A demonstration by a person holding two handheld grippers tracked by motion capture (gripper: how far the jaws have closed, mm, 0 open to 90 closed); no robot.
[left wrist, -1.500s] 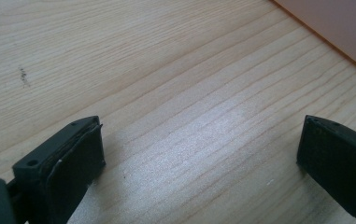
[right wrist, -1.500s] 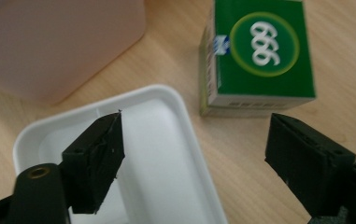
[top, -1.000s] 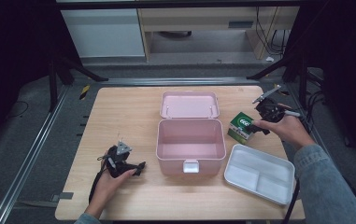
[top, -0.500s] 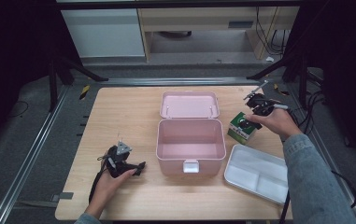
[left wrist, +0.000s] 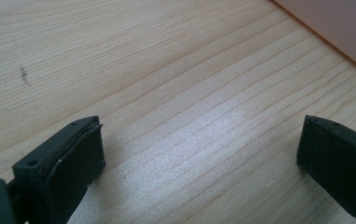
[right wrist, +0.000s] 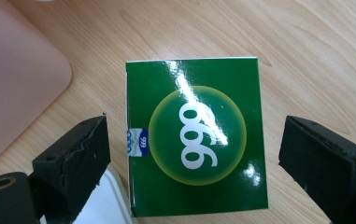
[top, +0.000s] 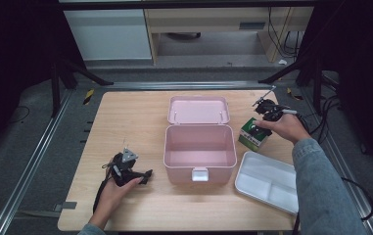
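A green box (right wrist: 196,135) printed with "999" stands on the wooden table (top: 135,117) between the pink box and the white tray; it appears as green box (top: 252,134) in the high view. My right gripper (right wrist: 194,154) hovers over it, open, one jaw on each side and neither touching. In the high view that right gripper (top: 262,117) is held at the table's right. My left gripper (top: 147,175) rests low at the front left, left of the pink box (top: 199,149). The left gripper (left wrist: 199,158) is open over bare wood.
The pink box stands open in the middle, its lid (top: 198,109) lying flat behind it. A white divided tray (top: 269,181) lies at the front right. A corner of the pink box (left wrist: 344,28) is close to the left gripper.
My right hand has moved the gripper left and down from beside the green box to right above it. The left hand has stayed still.
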